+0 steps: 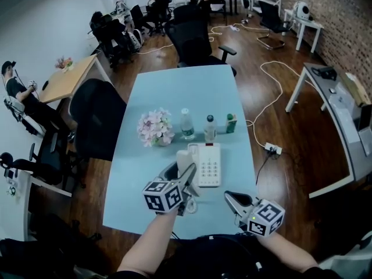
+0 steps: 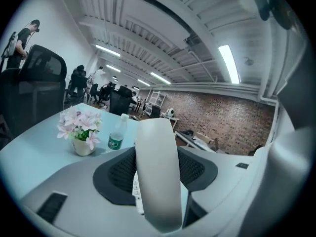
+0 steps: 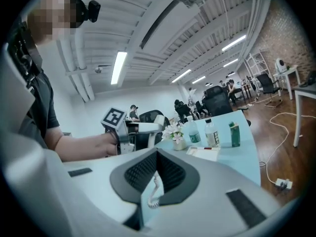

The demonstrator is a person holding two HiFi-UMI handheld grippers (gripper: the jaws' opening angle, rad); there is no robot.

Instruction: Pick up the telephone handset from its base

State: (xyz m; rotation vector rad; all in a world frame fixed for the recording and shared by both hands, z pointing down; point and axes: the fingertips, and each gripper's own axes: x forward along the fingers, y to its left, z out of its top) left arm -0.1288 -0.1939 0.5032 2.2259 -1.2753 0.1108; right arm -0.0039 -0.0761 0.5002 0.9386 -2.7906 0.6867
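Telephone handset (image 2: 157,191): it sits crosswise between the jaws of my left gripper (image 2: 157,149), which is clamped on its white body with a ribbed pad on each side. The right gripper view shows it up off the light blue table (image 1: 174,92) at the near end, with the base (image 1: 209,164) just beyond and slightly right of it.

Step in hand: the lift. I judge the pick-up essentially made, since the handset appears to stand clear of its cradle. Contact at the far end cannot be ruled out from these views.

Coiled cord (image 3: 157,191): it hangs below the handset toward the table and links it to the base.

Right gripper (image 3: 155,157): jaw tips together, nothing held, parked low at the near right of the table, apart from the base.

Next move, as I judge it:
1. Keep the left clamp firm; the handset is smooth and rounded and could rotate between the pads.
2. Raise only as far as the cord allows, or the base may drag.
3. If the base shifts, steady it with the right gripper.
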